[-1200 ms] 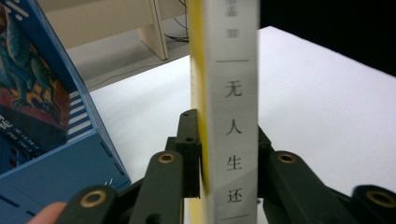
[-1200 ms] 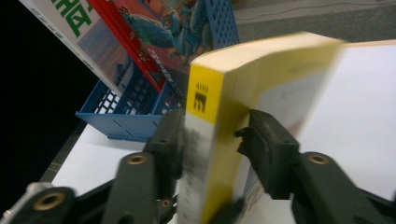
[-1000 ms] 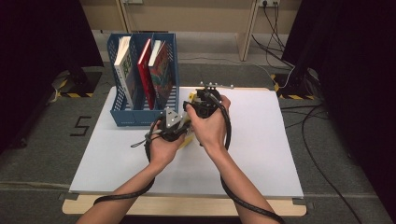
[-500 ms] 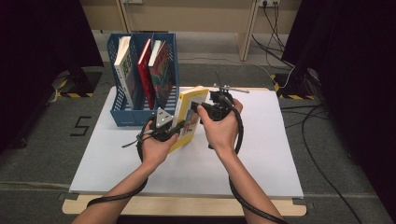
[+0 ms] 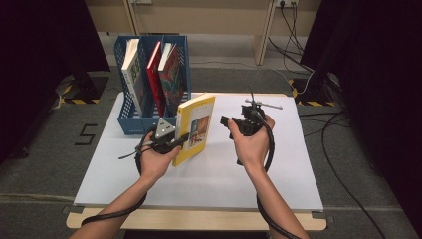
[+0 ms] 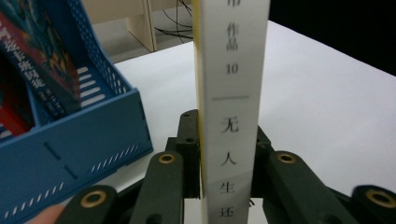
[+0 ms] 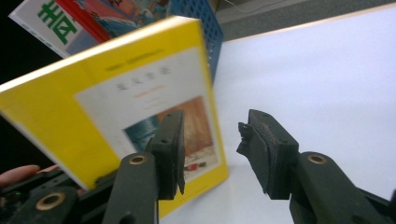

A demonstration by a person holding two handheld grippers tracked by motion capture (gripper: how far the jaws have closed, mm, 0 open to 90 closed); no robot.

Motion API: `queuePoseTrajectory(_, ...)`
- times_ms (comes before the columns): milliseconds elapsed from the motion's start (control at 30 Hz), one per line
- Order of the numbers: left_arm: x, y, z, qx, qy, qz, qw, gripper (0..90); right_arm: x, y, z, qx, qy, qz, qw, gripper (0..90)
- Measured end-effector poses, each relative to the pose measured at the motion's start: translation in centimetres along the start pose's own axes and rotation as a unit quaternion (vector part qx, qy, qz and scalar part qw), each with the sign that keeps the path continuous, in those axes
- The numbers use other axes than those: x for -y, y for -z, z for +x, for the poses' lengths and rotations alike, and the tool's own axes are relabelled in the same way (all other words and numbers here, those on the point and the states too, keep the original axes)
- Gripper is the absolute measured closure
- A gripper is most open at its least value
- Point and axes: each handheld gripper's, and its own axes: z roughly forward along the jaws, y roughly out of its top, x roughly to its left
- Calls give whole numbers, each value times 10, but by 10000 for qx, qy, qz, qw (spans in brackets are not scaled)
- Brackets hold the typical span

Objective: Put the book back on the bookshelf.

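A yellow book (image 5: 195,127) stands nearly upright on the white table (image 5: 278,174), just right of the blue file rack (image 5: 147,124). My left gripper (image 5: 175,142) is shut on its spine edge; in the left gripper view the white spine (image 6: 232,93) with printed characters rises between the jaws of my left gripper (image 6: 224,140). My right gripper (image 5: 227,122) hovers open a short way right of the cover, apart from it. In the right gripper view the yellow book (image 7: 140,102) shows beyond the spread jaws of my right gripper (image 7: 210,140), with nothing between them.
The blue file rack holds three upright books: a white one (image 5: 131,74), a red one (image 5: 155,79) and a colourful one (image 5: 172,74). Cables (image 5: 343,149) lie on the floor to the right. White table surface stretches right and in front of the hands.
The yellow book has been tipped up from low on the table to standing. My right gripper has drawn away to the right of it; the left hand shifted slightly with the book.
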Motion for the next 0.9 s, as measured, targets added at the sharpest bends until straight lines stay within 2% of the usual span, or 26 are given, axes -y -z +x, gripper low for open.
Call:
queuePoseTrajectory(167, 18, 12, 9, 152, 18, -22, 9999, 738, 10, 0, -15, 71, -137, 64, 9999, 582)
queuePoseTrajectory(400, 35, 19, 11, 128, 92, -32, 9999, 733, 18, -2, -25, 193, -155, 130, 9996, 584)
queuePoseTrajectory(633, 42, 22, 11, 124, 52, -108, 9999, 731, 24, -5, -30, 221, -196, 191, 9994, 586)
queuePoseTrajectory(900, 47, 23, 7, 103, -111, -230, 9996, 720, 29, -8, -36, 327, -178, 222, 9991, 585)
